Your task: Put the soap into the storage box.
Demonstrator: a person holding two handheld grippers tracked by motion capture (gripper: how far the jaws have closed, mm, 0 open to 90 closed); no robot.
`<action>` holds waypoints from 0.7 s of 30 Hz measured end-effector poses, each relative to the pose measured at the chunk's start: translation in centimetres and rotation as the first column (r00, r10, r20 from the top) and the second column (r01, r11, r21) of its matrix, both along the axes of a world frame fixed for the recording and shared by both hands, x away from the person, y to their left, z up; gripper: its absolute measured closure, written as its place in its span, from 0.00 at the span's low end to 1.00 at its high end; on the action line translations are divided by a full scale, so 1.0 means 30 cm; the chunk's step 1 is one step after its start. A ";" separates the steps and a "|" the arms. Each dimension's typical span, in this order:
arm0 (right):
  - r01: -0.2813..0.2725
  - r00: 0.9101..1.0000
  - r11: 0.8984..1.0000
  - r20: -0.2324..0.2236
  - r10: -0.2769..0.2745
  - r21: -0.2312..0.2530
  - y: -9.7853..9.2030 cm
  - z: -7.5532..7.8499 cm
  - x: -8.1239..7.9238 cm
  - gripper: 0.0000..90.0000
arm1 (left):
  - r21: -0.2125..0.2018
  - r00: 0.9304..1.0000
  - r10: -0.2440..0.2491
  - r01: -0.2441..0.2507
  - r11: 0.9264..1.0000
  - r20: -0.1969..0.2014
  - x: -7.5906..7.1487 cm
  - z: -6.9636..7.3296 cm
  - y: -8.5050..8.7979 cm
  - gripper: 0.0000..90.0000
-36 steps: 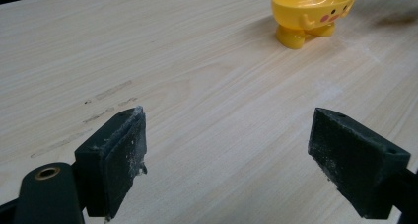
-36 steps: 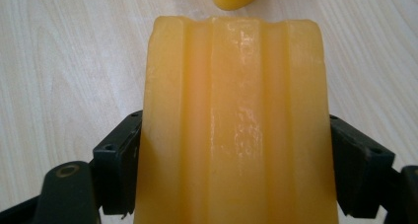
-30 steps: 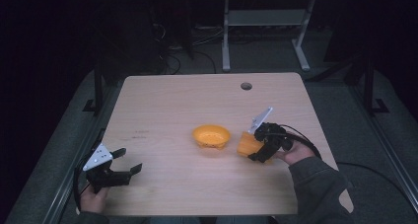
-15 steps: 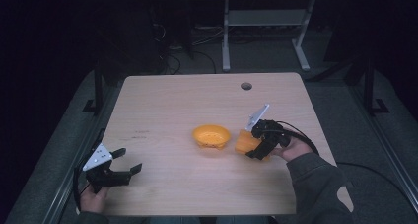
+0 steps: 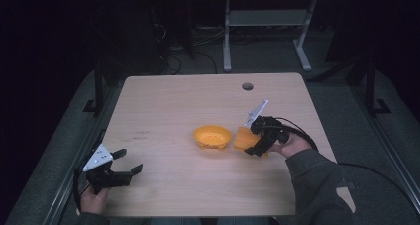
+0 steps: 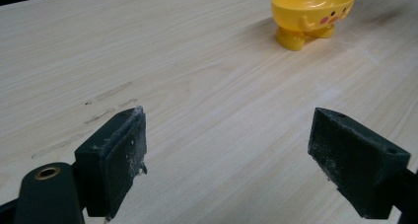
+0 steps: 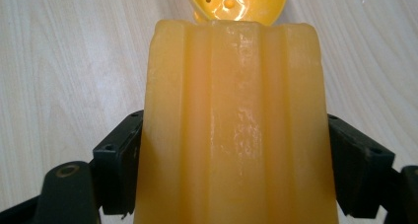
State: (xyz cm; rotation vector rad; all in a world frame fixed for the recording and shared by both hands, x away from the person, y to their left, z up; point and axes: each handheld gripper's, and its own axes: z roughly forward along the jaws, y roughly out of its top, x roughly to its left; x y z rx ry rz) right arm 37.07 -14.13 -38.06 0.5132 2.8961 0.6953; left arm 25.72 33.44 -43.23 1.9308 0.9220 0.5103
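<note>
So my right gripper (image 5: 257, 144) clamps orange block (image 7: 236, 130) beside yellow bowl (image 5: 212, 136), no readable writing; left gripper (image 5: 130, 161) wide open, empty, table (image 5: 198, 96) roomy.

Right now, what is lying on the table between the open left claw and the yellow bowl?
Nothing: between the left claw and the yellow bowl the table is bare wood, seen in the high view and the left gripper view.

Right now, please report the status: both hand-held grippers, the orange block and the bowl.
Right hand-held gripper shut on orange ridged block, just beside yellow bowl. Left hand-held gripper open, nothing held, near table corner. Nothing between block and bowl.
</note>
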 end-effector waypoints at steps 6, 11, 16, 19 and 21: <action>-0.005 1.000 1.000 0.002 0.005 0.002 0.010 0.008 0.008 0.23 | 0.000 1.000 -0.001 0.001 1.000 0.002 0.000 0.000 0.000 0.16; -0.013 1.000 1.000 0.006 0.013 -0.004 0.025 0.018 0.018 0.23 | -0.002 1.000 0.001 -0.001 1.000 0.002 0.000 0.000 0.001 0.16; -0.020 1.000 1.000 0.009 0.020 -0.006 0.042 0.031 0.023 0.23 | -0.003 1.000 0.000 0.000 1.000 0.003 0.000 0.001 0.001 0.16; -0.025 1.000 1.000 0.012 0.025 0.000 0.045 0.033 0.026 0.23 | -0.002 1.000 0.000 0.000 1.000 0.003 0.000 0.001 0.001 0.16; -0.029 1.000 1.000 0.009 0.029 -0.007 0.052 0.028 0.028 0.23 | -0.003 1.000 0.000 0.000 1.000 0.002 0.000 0.001 0.001 0.16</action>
